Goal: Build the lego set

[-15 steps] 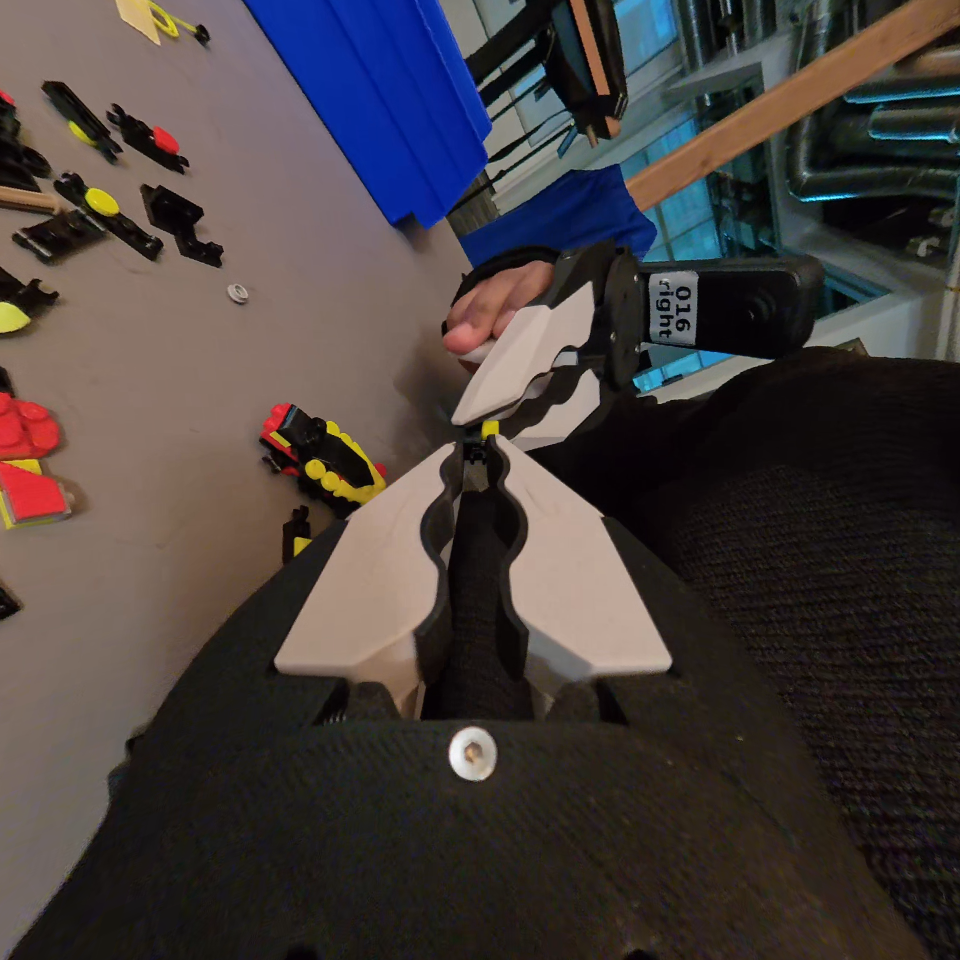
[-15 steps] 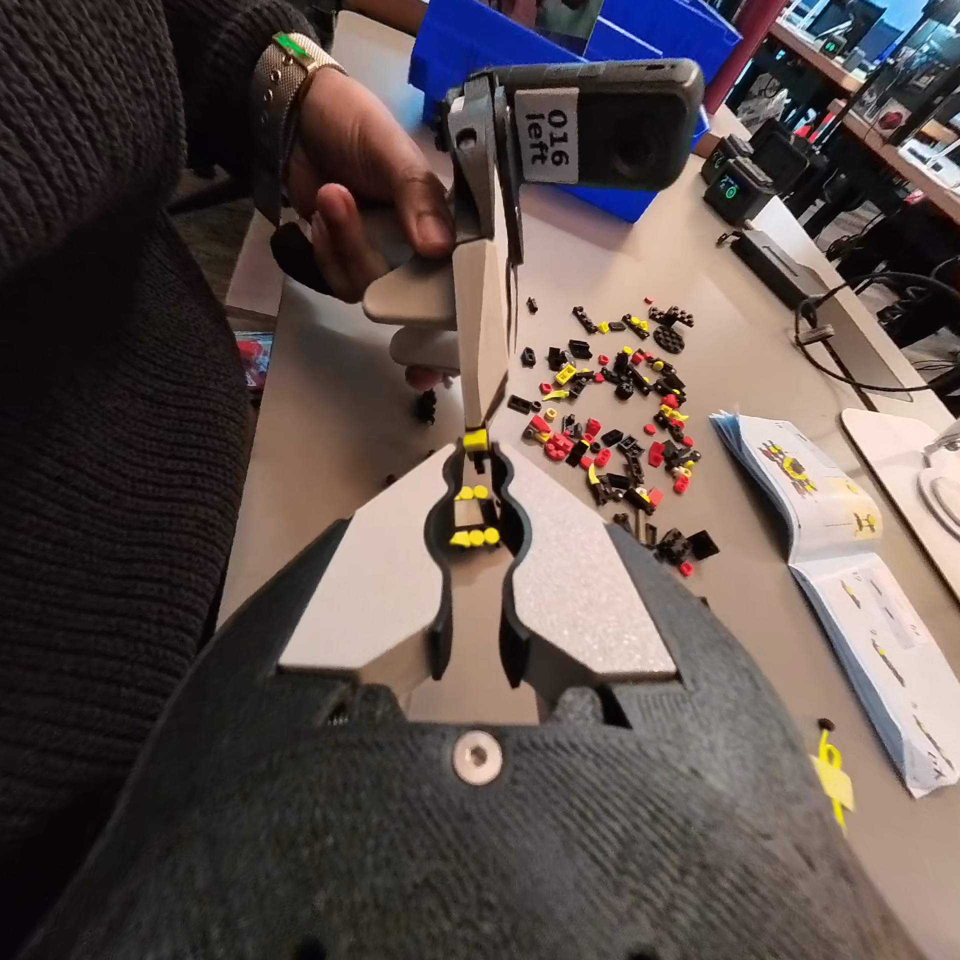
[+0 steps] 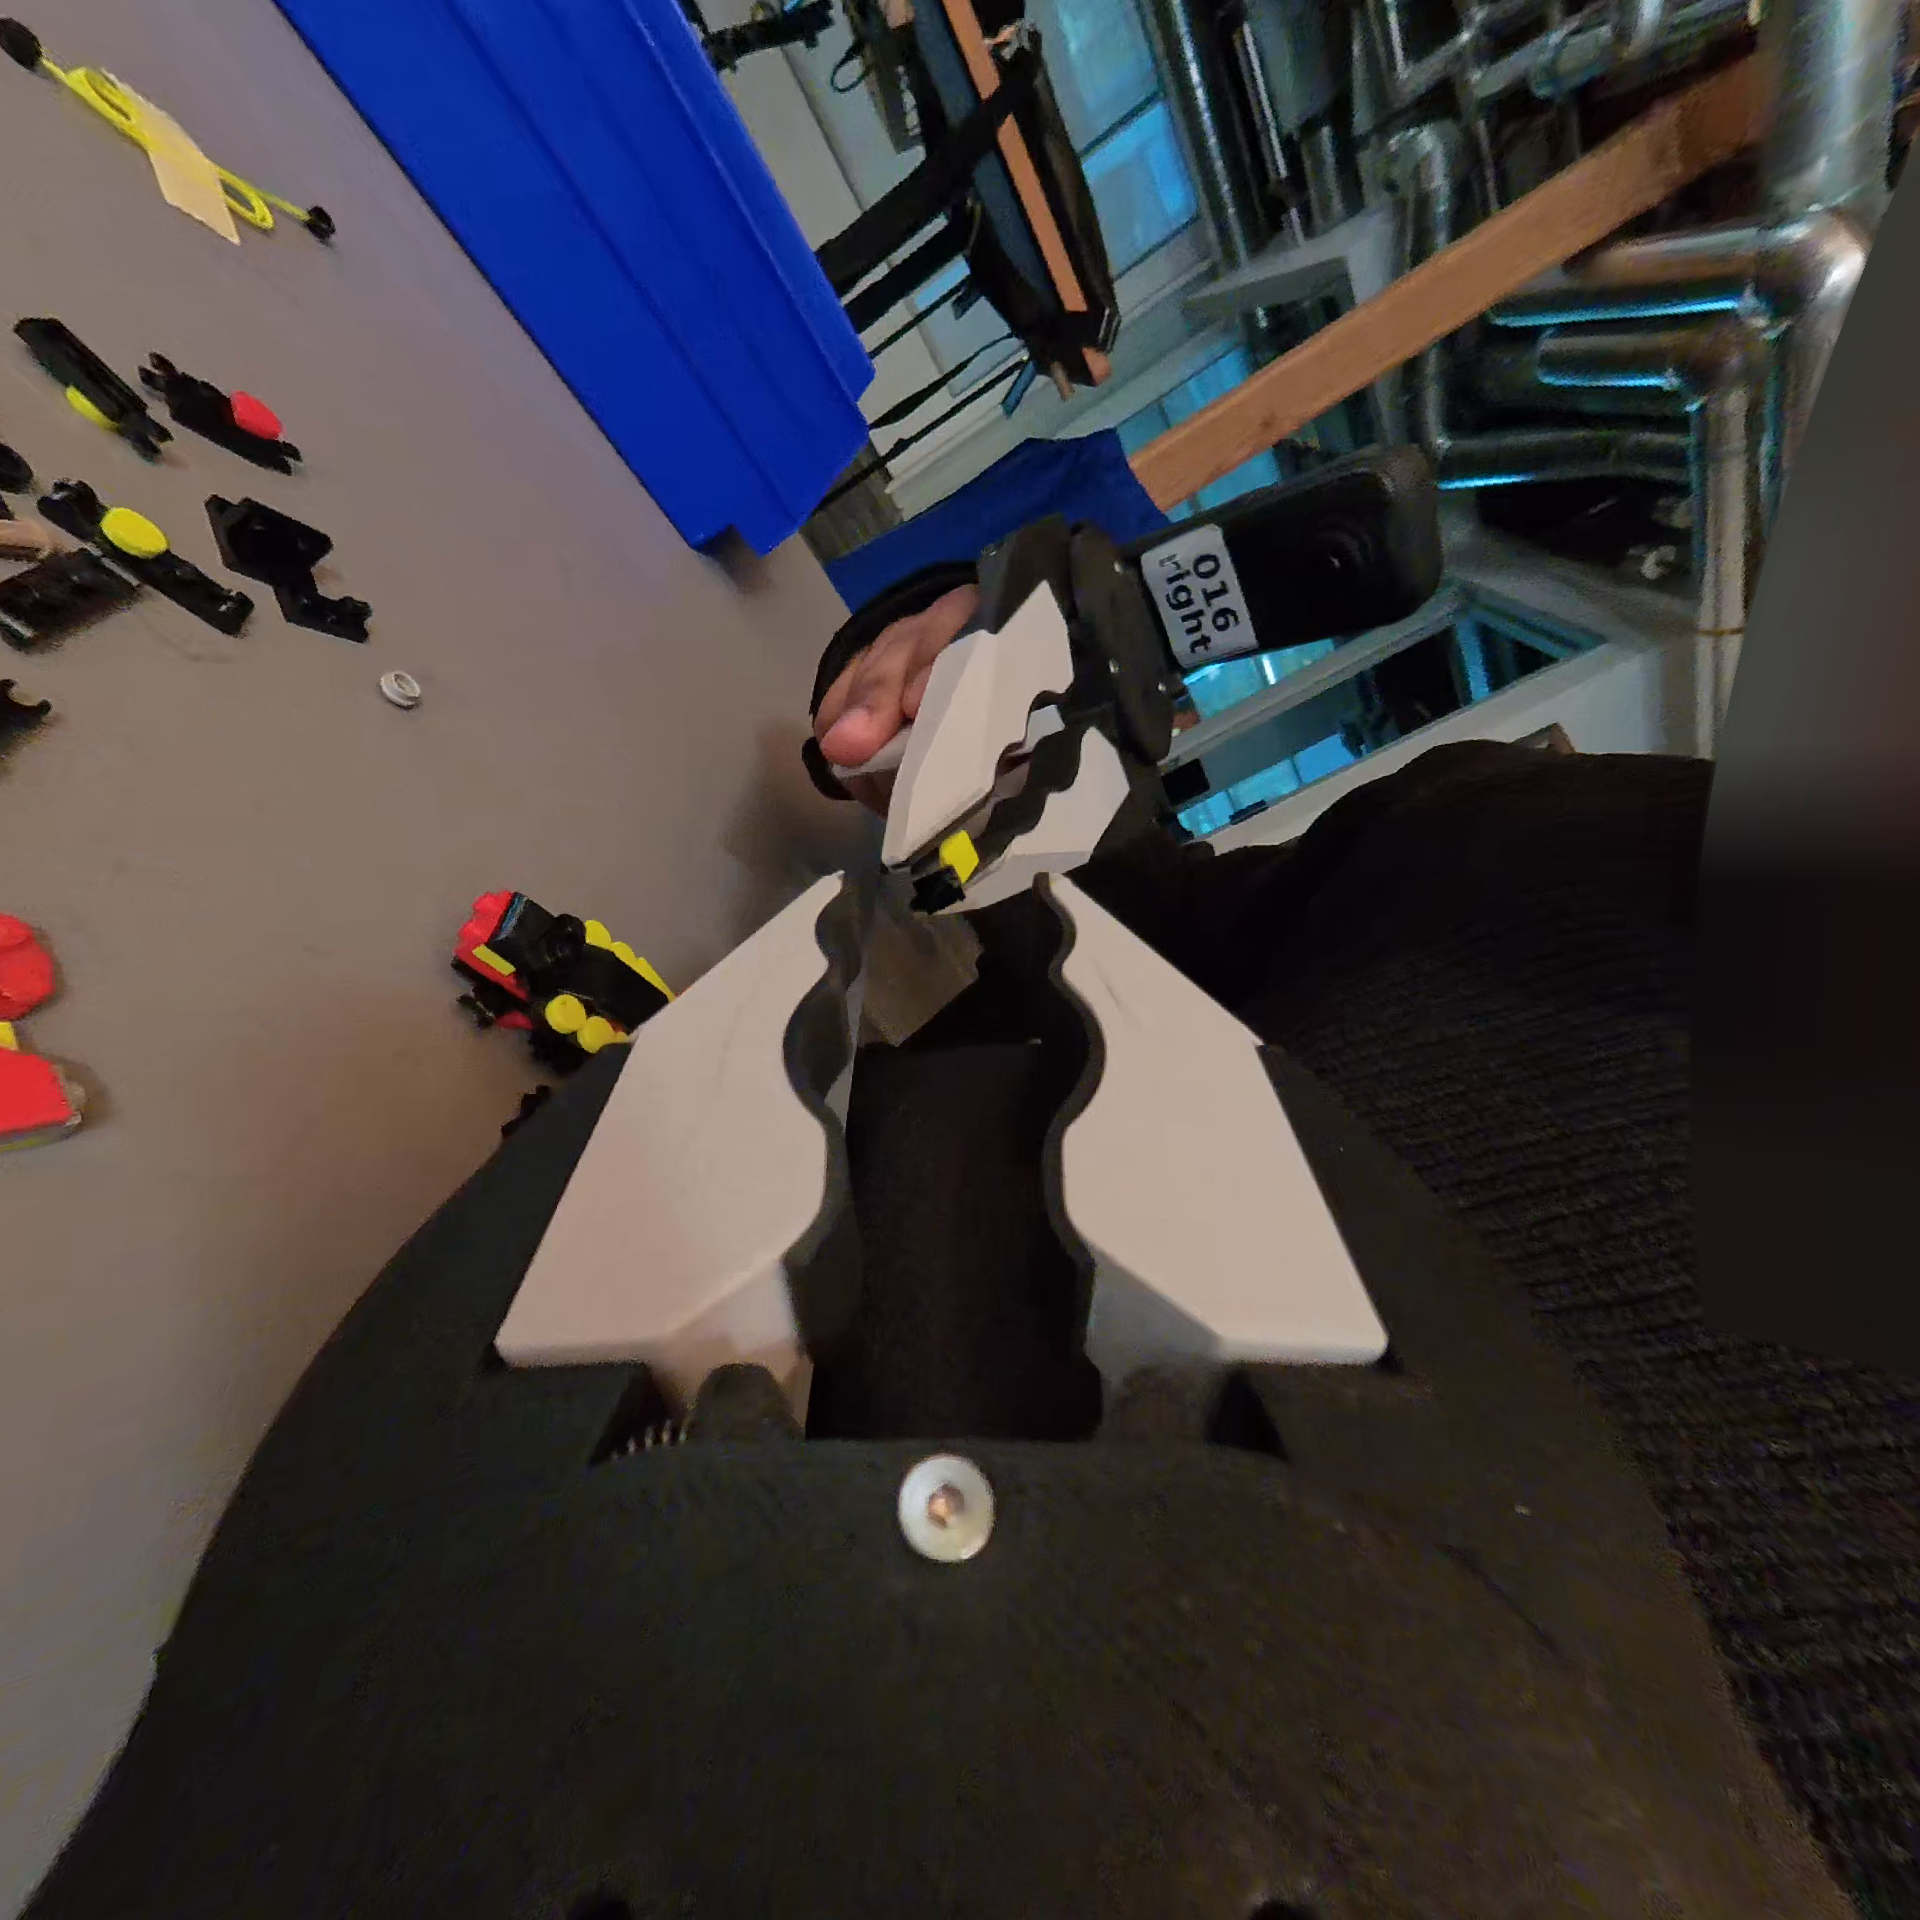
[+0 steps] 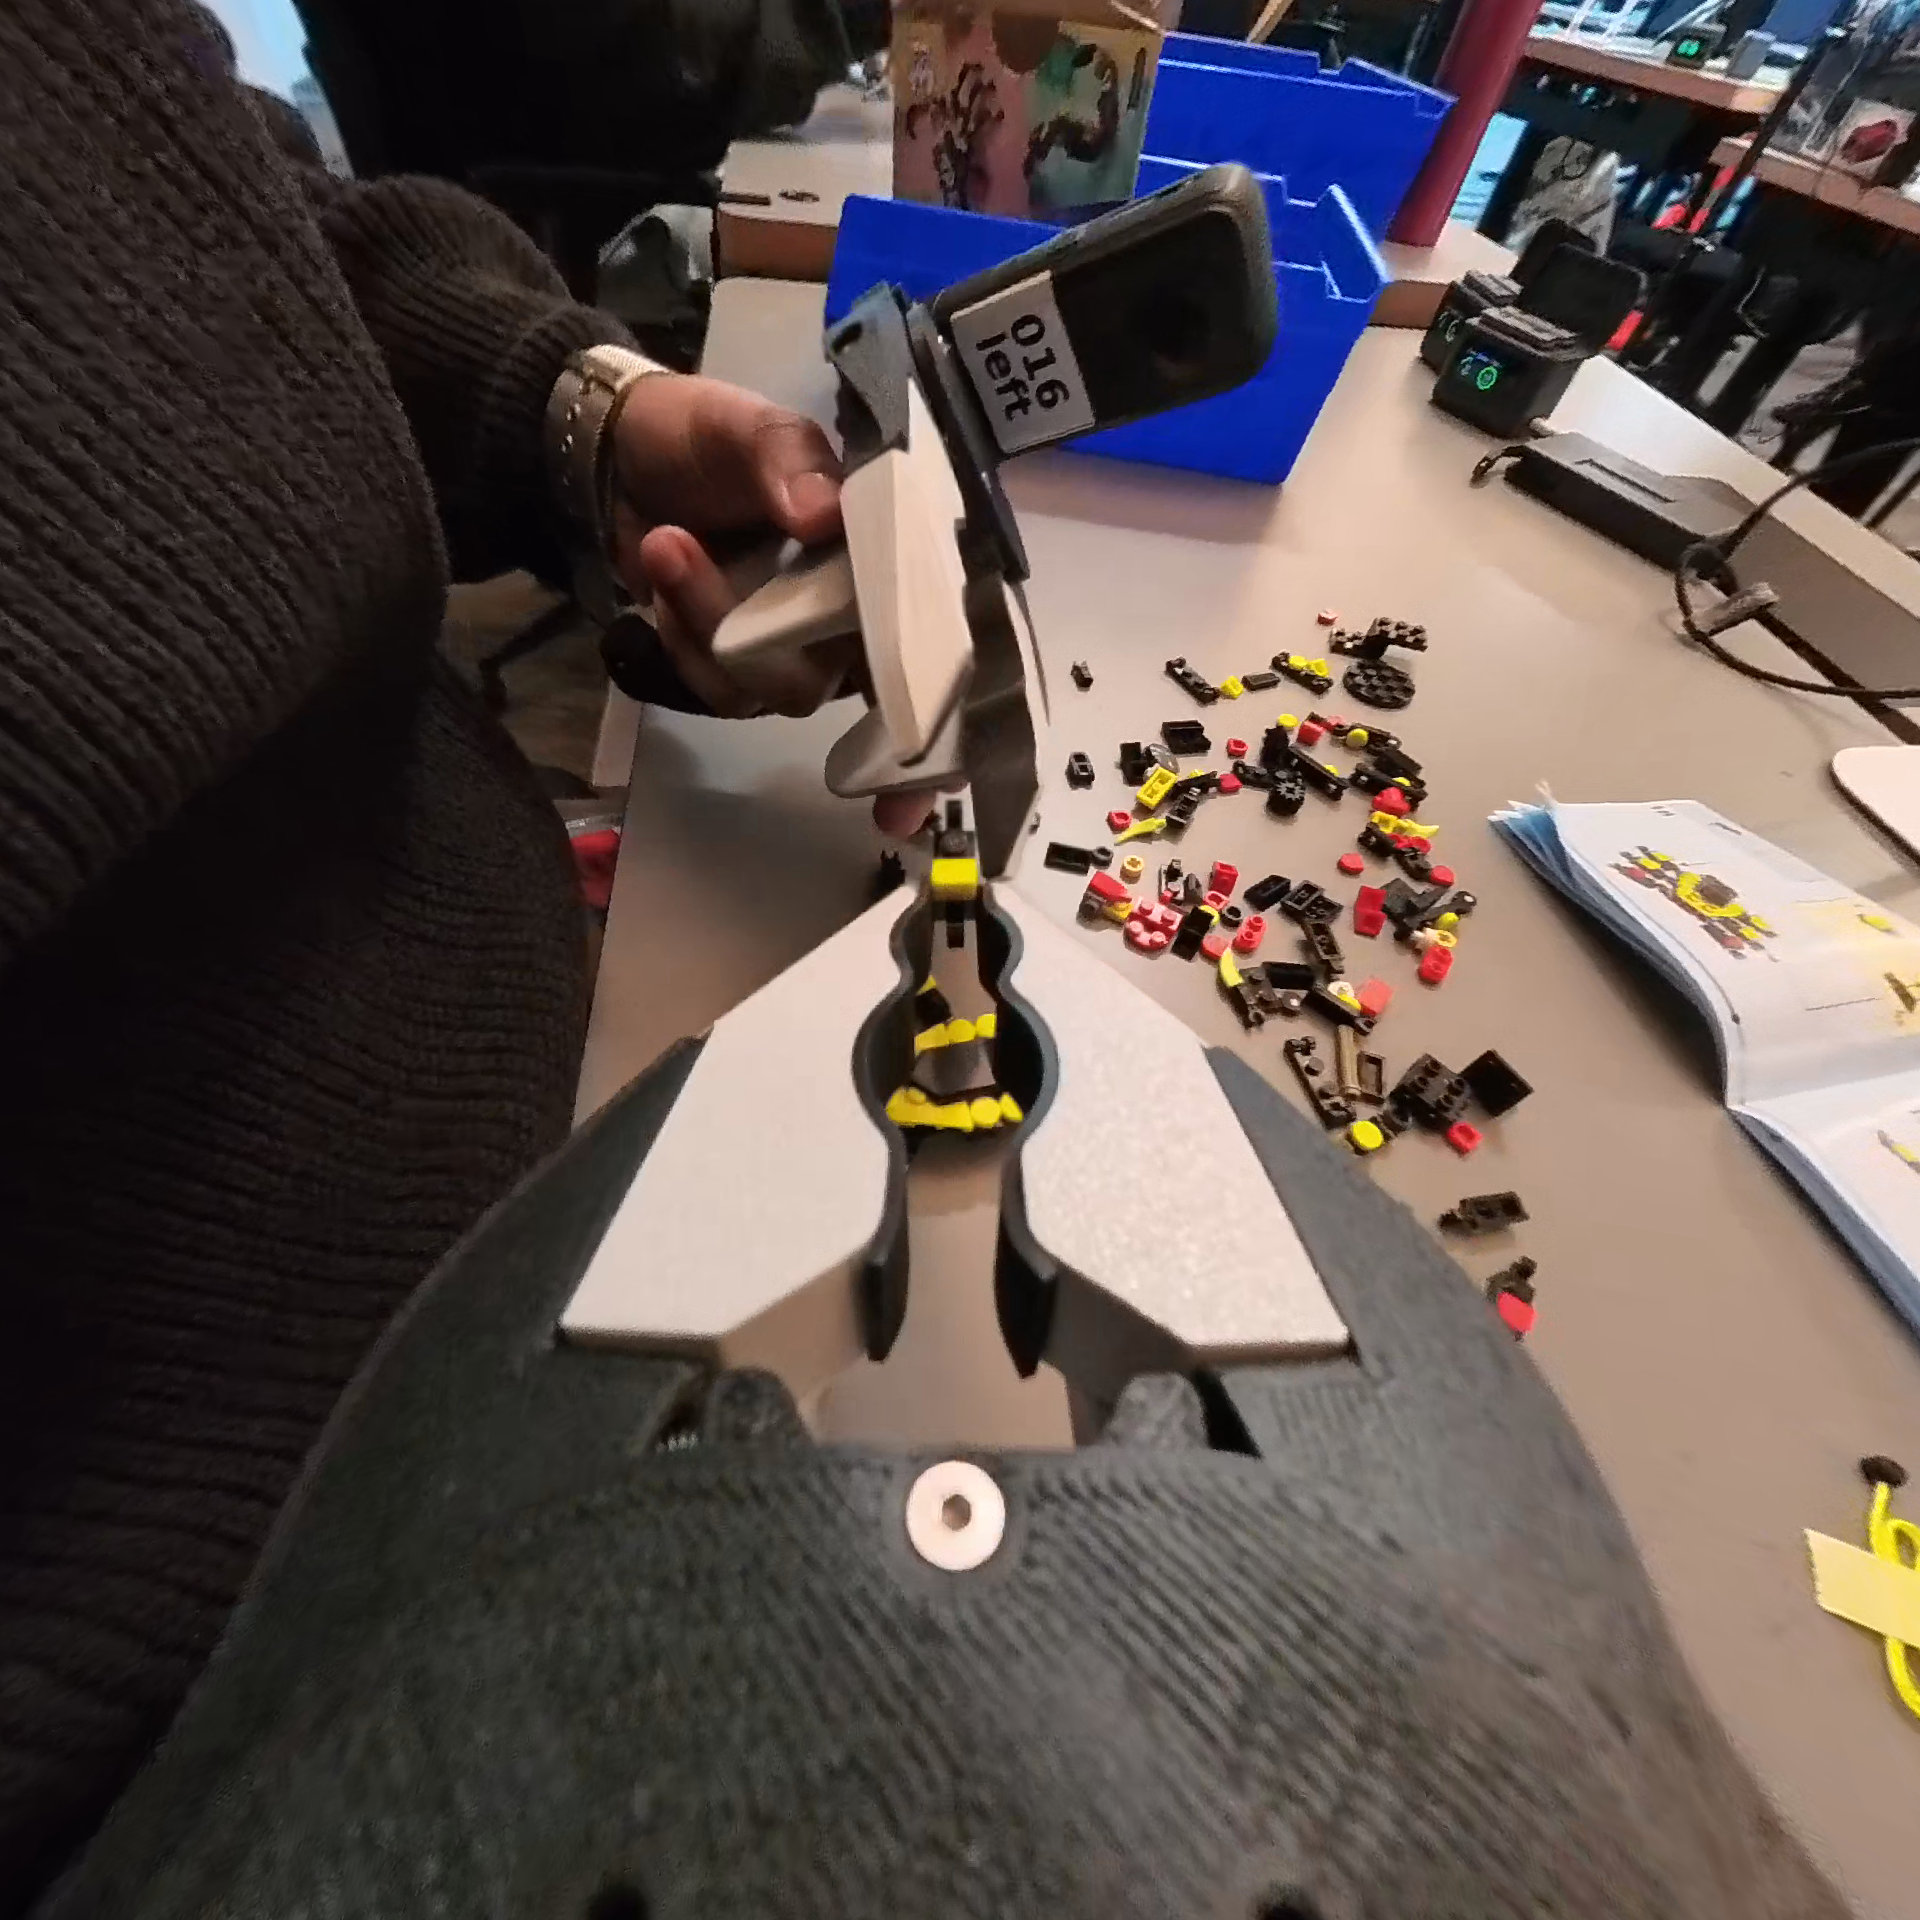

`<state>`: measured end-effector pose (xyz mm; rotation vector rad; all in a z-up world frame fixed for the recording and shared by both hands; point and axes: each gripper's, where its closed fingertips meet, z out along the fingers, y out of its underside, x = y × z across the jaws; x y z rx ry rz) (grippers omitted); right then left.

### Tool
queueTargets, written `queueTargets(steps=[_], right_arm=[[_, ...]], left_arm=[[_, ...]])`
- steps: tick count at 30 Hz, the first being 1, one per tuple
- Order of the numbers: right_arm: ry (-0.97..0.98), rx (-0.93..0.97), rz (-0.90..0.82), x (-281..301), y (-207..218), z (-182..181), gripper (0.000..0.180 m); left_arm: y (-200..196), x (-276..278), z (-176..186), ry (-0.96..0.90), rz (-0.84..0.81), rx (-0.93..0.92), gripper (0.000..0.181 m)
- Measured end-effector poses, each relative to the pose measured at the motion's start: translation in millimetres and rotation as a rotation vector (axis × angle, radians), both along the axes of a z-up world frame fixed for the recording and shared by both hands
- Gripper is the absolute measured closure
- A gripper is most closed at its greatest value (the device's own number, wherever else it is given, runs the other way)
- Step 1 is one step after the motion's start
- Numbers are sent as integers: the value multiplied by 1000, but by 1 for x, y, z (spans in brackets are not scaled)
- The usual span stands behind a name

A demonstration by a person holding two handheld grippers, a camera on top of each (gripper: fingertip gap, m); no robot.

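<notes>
My right gripper (image 4: 954,885) is shut on a small yellow-and-black lego piece (image 4: 952,875) and holds it above the grey table's near edge. In the left wrist view the same piece (image 3: 954,864) sits in the right gripper's tips (image 3: 951,878). My left gripper (image 3: 945,894) is open, its fingertips on either side of that piece without gripping it. It also shows in the right wrist view (image 4: 971,821), coming down from above. A partly built red, black and yellow model (image 3: 551,977) lies on the table (image 3: 416,831) below; it shows through the right gripper's gap (image 4: 951,1070).
Several loose red, black and yellow pieces (image 4: 1278,883) are spread over the table middle. An open instruction booklet (image 4: 1714,987) lies to the right. Blue bins (image 4: 1247,312) stand at the back. A yellow tag (image 4: 1870,1590) lies near right. A dark knitted sleeve (image 4: 208,727) fills the left. The tips of both grippers are at nearly the same place. The yellow tag (image 4: 1870,1590) is about 25 centimeters from both grippers' fingertips. The left camera catches it too, in the left wrist view (image 3: 183,175).
My left gripper has opened and let go of the small yellow-and-black piece. The right gripper still holds it. Both grippers have tilted a little.
</notes>
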<state>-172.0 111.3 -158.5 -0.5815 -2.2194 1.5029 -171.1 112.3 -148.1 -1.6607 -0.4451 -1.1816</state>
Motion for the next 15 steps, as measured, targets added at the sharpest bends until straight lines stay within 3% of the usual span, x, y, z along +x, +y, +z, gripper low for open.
queueTargets(steps=[4,8,15], right_arm=[[-24,-57,-40,-7,7,5,174],[-47,-98,-99,-15,18,8,173],[-91,-91,-287,-23,68,5,173]], left_arm=[[0,-4,4,5,15,20,143],[-3,-9,13,51,48,73,148],[-1,-20,0,352,131,15,138]])
